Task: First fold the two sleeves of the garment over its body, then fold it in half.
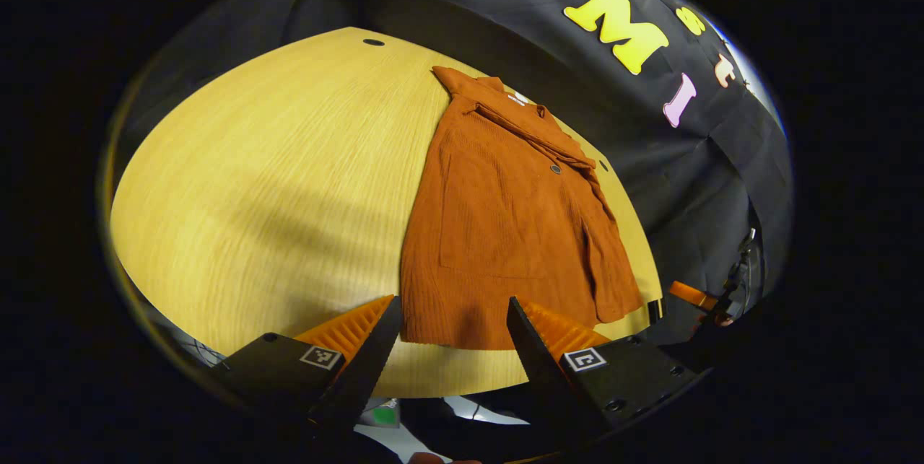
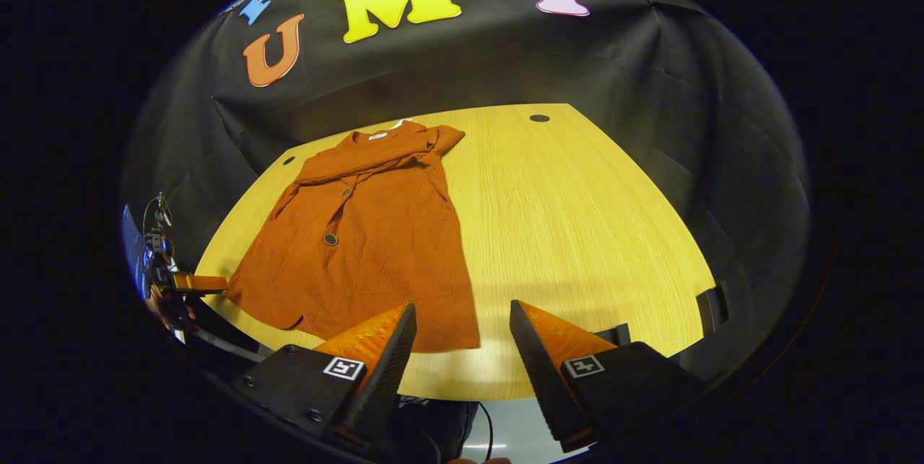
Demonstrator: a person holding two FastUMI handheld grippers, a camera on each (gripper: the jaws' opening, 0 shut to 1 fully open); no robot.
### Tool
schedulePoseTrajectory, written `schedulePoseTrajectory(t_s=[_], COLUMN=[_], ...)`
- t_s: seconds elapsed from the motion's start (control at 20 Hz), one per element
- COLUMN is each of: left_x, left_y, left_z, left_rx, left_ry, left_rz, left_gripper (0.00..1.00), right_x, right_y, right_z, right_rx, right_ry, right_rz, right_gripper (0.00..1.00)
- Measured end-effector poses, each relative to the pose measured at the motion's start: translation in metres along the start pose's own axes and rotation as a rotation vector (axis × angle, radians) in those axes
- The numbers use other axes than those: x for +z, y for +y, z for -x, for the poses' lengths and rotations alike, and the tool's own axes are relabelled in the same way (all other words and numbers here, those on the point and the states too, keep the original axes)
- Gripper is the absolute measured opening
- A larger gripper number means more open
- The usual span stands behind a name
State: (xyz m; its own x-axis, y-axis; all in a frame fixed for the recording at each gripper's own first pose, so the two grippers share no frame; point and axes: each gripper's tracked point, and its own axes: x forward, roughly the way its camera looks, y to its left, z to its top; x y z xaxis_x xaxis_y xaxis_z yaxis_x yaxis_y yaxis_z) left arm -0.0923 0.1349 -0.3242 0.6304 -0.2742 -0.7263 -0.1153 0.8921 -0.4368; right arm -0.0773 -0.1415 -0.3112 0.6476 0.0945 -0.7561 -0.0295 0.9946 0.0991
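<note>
A: Nearest us, the left gripper has its orange fingers spread wide with nothing between them, poised above the near edge of the table. The right gripper is likewise wide open and empty.

B: And the cardigan?

A: Flat on the table, hem at the near edge, collar toward the far edge. In the right gripper view it lies toward the left side. Both sleeves already seem laid over the body.

B: So the half fold is next, I'd judge.

A: Likely. Pinch both hem corners together and carry them evenly to the collar.

B: Room?

A: Plenty of bare wood beside it; its other side runs close to the table's edge.
</note>
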Motion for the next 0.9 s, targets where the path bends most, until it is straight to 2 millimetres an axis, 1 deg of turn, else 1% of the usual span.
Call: schedulePoseTrajectory(t_s=[0.05, 0.1, 0.2, 0.25, 0.3, 0.35, 0.4, 0.5, 0.55, 0.6, 0.8, 0.9], left_x=[-0.003, -0.003, -0.003, -0.003, -0.002, -0.002, -0.002, -0.002, -0.003, -0.003, -0.004, -0.004], left_y=[0.0, 0.0, 0.0, 0.003, 0.001, -0.001, -0.001, 0.001, 0.001, 0.0, 0.003, 0.002], left_z=[-0.003, -0.006, -0.013, -0.016, -0.017, -0.018, -0.018, -0.017, -0.016, -0.014, -0.012, -0.011], left_rx=[0.011, 0.019, 0.034, 0.052, 0.051, 0.052, 0.058, 0.074, 0.074, 0.073, 0.074, 0.072], left_ry=[0.006, 0.009, 0.016, 0.022, 0.023, 0.024, 0.024, 0.035, 0.037, 0.037, 0.048, 0.051], left_rz=[0.004, 0.01, 0.031, 0.042, 0.054, 0.053, 0.049, 0.055, 0.062, 0.069, 0.103, 0.104], left_gripper=[0.9, 0.83, 0.49, 0.38, 0.29, 0.14, 0.13, 0.07, 0.04, 0.04, 0.03, 0.03], right_x=[-0.002, -0.004, -0.011, -0.013, -0.016, -0.019, -0.022, -0.03, -0.035, -0.039, -0.05, -0.049], right_y=[0.003, 0.004, 0.007, 0.007, 0.008, 0.009, 0.009, 0.008, 0.004, 0.002, -0.002, 0.005], right_z=[-0.005, -0.009, -0.013, -0.015, -0.016, -0.018, -0.021, -0.024, -0.026, -0.03, -0.051, -0.058], right_rx=[0.003, 0.003, 0.009, 0.013, 0.016, 0.019, 0.02, 0.009, -0.005, -0.014, -0.05, -0.063], right_ry=[0.011, 0.02, 0.039, 0.048, 0.057, 0.066, 0.078, 0.105, 0.119, 0.135, 0.193, 0.207], right_rz=[-0.003, -0.003, 0.003, 0.006, 0.006, 0.004, 0.003, 0.007, 0.011, 0.007, -0.013, 0.033], right_gripper=[0.84, 0.84, 0.84, 0.84, 0.84, 0.84, 0.84, 0.85, 0.9, 0.94, 0.95, 0.95])
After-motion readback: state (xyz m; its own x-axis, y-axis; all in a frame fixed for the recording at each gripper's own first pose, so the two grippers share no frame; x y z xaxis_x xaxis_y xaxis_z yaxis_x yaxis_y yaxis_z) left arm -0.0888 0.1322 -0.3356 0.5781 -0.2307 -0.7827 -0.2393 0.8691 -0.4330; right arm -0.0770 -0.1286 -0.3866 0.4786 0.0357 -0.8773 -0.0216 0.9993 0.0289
